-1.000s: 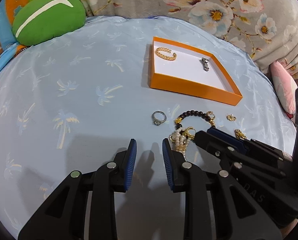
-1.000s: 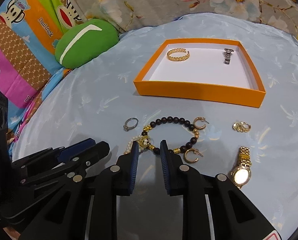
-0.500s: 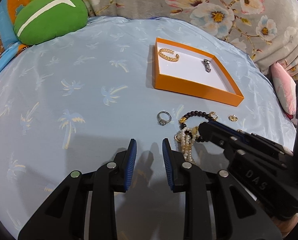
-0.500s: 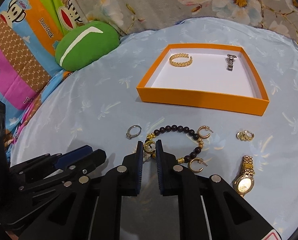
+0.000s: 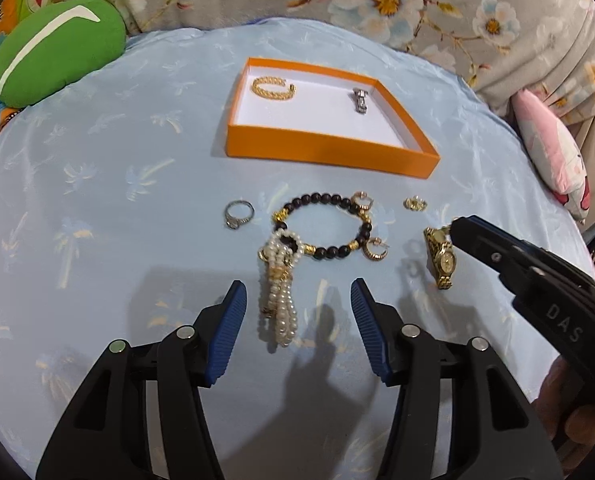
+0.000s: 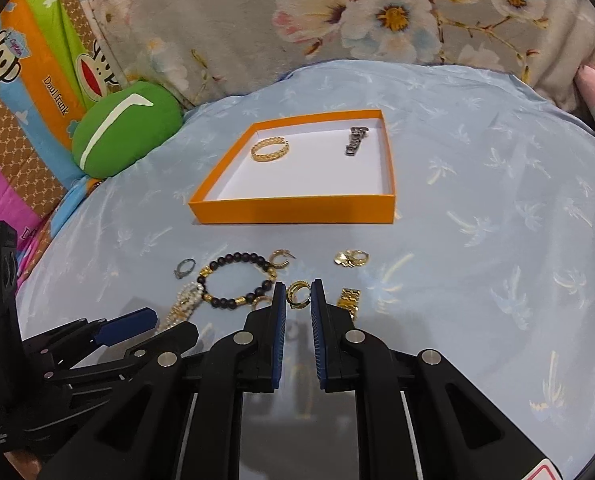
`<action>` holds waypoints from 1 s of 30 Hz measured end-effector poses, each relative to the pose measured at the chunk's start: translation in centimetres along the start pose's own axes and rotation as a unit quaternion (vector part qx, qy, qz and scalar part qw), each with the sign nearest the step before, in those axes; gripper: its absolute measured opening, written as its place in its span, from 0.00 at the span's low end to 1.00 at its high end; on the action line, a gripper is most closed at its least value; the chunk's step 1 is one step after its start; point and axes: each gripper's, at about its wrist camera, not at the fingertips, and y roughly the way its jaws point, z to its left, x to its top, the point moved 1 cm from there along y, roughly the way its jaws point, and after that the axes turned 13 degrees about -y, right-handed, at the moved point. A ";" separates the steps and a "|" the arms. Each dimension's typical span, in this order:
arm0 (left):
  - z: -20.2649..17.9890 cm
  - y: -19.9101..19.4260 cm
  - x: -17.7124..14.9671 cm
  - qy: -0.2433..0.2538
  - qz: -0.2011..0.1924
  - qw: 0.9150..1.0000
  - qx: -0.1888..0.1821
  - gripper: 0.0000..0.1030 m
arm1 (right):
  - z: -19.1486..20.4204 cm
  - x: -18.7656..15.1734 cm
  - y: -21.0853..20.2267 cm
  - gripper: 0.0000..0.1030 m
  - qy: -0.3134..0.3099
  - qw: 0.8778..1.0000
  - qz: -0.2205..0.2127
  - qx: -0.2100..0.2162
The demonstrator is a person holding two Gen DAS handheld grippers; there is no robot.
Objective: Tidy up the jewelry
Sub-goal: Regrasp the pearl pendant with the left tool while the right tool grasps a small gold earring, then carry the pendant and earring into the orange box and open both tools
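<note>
The left gripper (image 5: 295,308) is seen with its jaws just opened wide, nothing gripped; the pearl bracelet (image 5: 279,284) lies loose between them at 12 o'clock. A silver ring (image 5: 238,214) rests at 10 o'clock of the pearls, whose upper end overlaps a dark beaded bracelet (image 5: 323,226). The right gripper (image 6: 297,294) is nearly closed, a gold hoop earring (image 6: 298,292) lying between its tips; whether it is pinched cannot be told. The gold watch (image 6: 348,300) lies just at 3 o'clock. The orange tray (image 6: 293,210) sits beyond.

If the pearls are lifted, the beaded bracelet could be dragged along. The earring could be dropped from so small a grip.
</note>
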 end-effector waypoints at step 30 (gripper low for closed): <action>-2.4 -1.2 12.2 0.036 -0.104 0.994 -0.003 0.10 | -3.5 10.1 3.7 0.11 -0.013 0.999 -0.036 -0.002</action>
